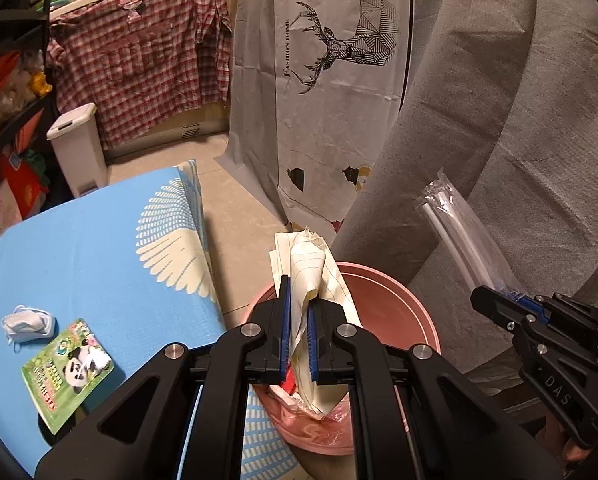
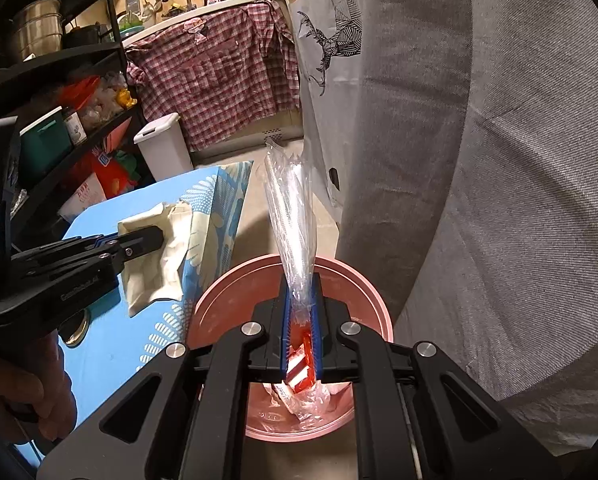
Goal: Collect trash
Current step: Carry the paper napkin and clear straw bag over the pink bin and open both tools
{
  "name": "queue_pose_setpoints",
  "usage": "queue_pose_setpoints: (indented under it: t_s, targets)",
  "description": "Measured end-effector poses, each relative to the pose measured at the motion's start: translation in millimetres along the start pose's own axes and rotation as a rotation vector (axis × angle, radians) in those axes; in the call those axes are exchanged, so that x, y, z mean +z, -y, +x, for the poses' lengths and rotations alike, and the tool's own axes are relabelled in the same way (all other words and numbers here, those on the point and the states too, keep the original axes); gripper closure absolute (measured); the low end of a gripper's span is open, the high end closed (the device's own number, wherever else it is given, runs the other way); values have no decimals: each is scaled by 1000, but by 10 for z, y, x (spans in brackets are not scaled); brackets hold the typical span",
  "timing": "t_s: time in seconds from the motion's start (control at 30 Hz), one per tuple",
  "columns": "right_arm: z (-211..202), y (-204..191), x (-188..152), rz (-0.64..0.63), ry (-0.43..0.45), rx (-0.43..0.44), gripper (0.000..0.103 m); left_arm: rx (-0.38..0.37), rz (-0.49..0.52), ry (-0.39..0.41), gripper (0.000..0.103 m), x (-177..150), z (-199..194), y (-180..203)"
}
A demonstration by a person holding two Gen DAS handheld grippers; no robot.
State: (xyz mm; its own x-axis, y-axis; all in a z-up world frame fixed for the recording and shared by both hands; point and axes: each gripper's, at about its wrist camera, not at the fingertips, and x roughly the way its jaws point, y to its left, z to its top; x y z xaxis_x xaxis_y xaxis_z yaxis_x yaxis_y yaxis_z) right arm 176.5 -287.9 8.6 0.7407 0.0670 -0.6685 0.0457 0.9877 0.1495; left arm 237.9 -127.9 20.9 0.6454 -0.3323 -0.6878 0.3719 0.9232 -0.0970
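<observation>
With both loads poised above the round pink plastic bin (image 2: 373, 300), best released straight down: left gripper (image 1: 298, 320) clamping crumpled cream paper (image 1: 311, 268), right gripper (image 2: 299, 320) clamping a clear plastic straw sleeve (image 2: 289, 216), bin rim at six o'clock of each.

Layout at the bin

Bin (image 1: 383, 292) sits below both grippers, holding wrappers (image 2: 299, 396); table (image 1: 99, 248) lies left of it, bearing mask (image 1: 27, 322) and packet (image 1: 69, 372).

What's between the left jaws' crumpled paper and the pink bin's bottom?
Only earlier trash: in the left wrist view the crumpled cream lined paper hangs over the round pink plastic bin, above a red-and-white wrapper in its pink liner.
</observation>
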Motion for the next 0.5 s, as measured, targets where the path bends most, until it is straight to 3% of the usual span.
queue_pose_setpoints:
  t_s: [0.17,0.2,0.27,0.3,0.33,0.5]
  targets:
    - [41,12,11,1,-7,0,91,-9,-5,-1,95,48,48,26]
    - [58,14,13,0,-12,-3,88,-8,-4,-3,88,50,58,27]
    - [98,22,15,3,-23,-13,74,-14,-7,-10,73,54,74,24]
    - [107,22,22,6,-23,-16,60,-12,-9,-10,66,53,75,20]
    - [115,29,23,10,-21,-17,56,-10,-11,-9,65,53,71,19]
    - [128,38,29,8,-22,-18,56,-18,-28,-1,65,70,32,-31]
